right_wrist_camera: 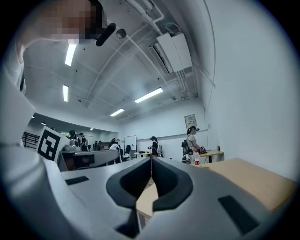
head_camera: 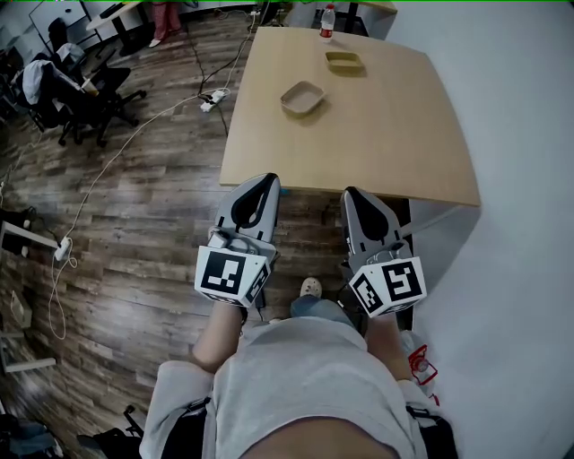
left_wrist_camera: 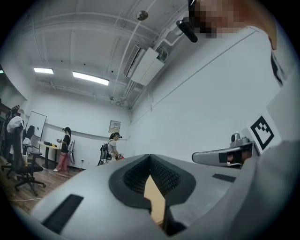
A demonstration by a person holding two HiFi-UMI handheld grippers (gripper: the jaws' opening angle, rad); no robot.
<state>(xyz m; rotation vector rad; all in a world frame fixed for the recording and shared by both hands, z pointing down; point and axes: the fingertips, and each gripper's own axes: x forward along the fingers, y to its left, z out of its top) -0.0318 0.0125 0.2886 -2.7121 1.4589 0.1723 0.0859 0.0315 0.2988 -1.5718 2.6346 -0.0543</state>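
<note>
While the beige tray [head_camera: 303,97] sits on the bench [head_camera: 386,143], the left hand-held gripper [head_camera: 265,180] points at it from 6 o'clock, well apart, with its tip at the bench's near edge. Its jaws are pressed together with nothing between them. The right hand-held gripper [head_camera: 352,193], at 3 o'clock of the left, is closed the same way. An olive tray [head_camera: 344,62] lies at 1 o'clock of the beige one, with a bottle [head_camera: 327,22] beyond. Wooden floor [head_camera: 134,224] spreads toward 9 o'clock.
</note>
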